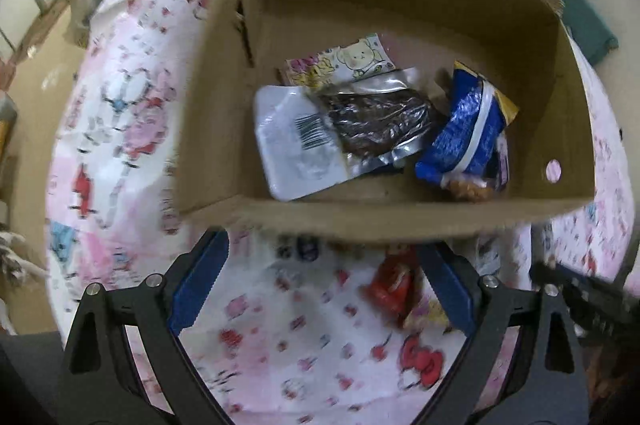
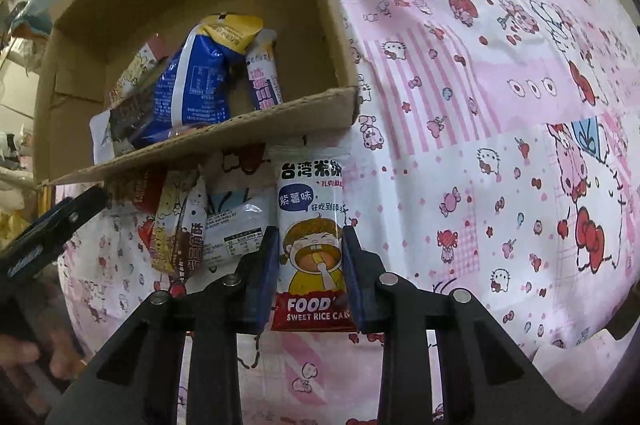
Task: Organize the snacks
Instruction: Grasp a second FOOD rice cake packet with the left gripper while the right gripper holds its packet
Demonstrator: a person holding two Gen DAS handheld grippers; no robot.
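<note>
A cardboard box (image 1: 224, 73) stands on a pink patterned cloth; it also shows in the right wrist view (image 2: 332, 21). Inside lie a blue snack bag (image 1: 468, 129), a dark foil pack (image 1: 376, 121), a white pack with a barcode (image 1: 292, 145) and a cartoon-print pack (image 1: 344, 63). My left gripper (image 1: 320, 277) is open and empty, just in front of the box's near wall. My right gripper (image 2: 310, 245) is shut on a sweet rice cake packet (image 2: 312, 209), held just below the box's near wall (image 2: 224, 141). Several loose snack packs (image 2: 180, 221) lie left of it.
A red snack pack (image 1: 394, 285) lies on the cloth between the left fingers. The pink cloth (image 2: 500, 105) spreads wide to the right of the box. The left gripper's finger (image 2: 52, 225) shows at the right wrist view's left edge. Clutter stands beyond the box.
</note>
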